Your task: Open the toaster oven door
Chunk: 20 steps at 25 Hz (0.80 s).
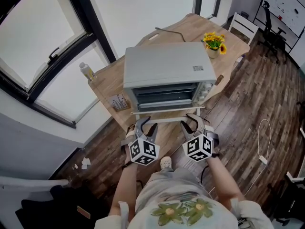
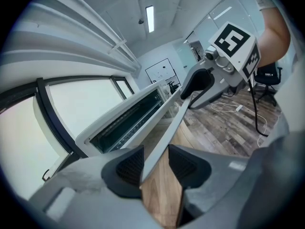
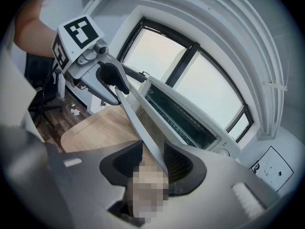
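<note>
**Oven** (image 1: 164,66): on table (image 1: 107,87), door (image 1: 167,110) tipped partly open.
**Handle** (image 2: 164,137): runs between both tongs.
**Left gripper** (image 2: 155,163), **right gripper** (image 3: 152,163): jaws wide, the bar against one pad each, not clamped.
**Handling:** best pulled down evenly, both ends level, so the bar can't slip out.
**Views:** only the head view shows the whole oven. Only the gripper views show the pad gaps.

The toaster oven (image 1: 164,68) stands on the table (image 1: 109,82), a bottle (image 1: 87,71) to its left and a flower pot (image 1: 214,44) behind it at right. In front, its door handle (image 1: 167,120) passes between the jaws of the left gripper (image 1: 147,123) and right gripper (image 1: 193,121).
</note>
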Motion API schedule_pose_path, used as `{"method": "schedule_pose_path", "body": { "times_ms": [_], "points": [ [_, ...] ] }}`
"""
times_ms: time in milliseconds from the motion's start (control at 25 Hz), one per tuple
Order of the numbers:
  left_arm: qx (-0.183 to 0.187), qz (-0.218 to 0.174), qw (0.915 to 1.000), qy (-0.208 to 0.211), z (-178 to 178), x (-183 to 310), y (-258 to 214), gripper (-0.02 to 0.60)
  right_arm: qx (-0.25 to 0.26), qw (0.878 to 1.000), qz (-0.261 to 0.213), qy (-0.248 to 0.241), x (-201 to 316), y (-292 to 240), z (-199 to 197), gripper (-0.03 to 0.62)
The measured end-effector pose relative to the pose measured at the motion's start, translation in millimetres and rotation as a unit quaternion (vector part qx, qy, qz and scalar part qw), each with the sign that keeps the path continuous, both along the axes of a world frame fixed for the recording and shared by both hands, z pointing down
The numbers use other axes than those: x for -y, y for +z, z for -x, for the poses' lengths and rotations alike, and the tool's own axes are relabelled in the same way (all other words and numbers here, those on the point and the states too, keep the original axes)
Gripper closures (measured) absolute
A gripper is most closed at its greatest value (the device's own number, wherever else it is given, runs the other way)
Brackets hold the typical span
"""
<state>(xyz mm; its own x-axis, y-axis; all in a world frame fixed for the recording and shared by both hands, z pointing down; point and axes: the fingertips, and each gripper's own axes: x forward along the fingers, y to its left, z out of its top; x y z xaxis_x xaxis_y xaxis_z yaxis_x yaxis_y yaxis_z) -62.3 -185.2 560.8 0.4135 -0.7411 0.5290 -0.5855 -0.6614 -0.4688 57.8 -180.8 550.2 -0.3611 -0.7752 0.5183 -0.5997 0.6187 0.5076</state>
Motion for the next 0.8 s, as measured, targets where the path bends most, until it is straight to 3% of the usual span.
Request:
{"method": "schedule_pose_path", "body": {
  "times_ms": [560, 800],
  "points": [
    [0.001, 0.006, 1.0, -0.002, -1, -5, 3, 0.414, -0.017, 0.999, 0.021, -0.017, -10, -1, 4, 0.453],
    [-0.002, 0.008, 1.0, -0.005, -1, -5, -1, 0.414, -0.018, 0.998, -0.032, -0.044, -6, -40, 11, 0.451]
  ]
}}
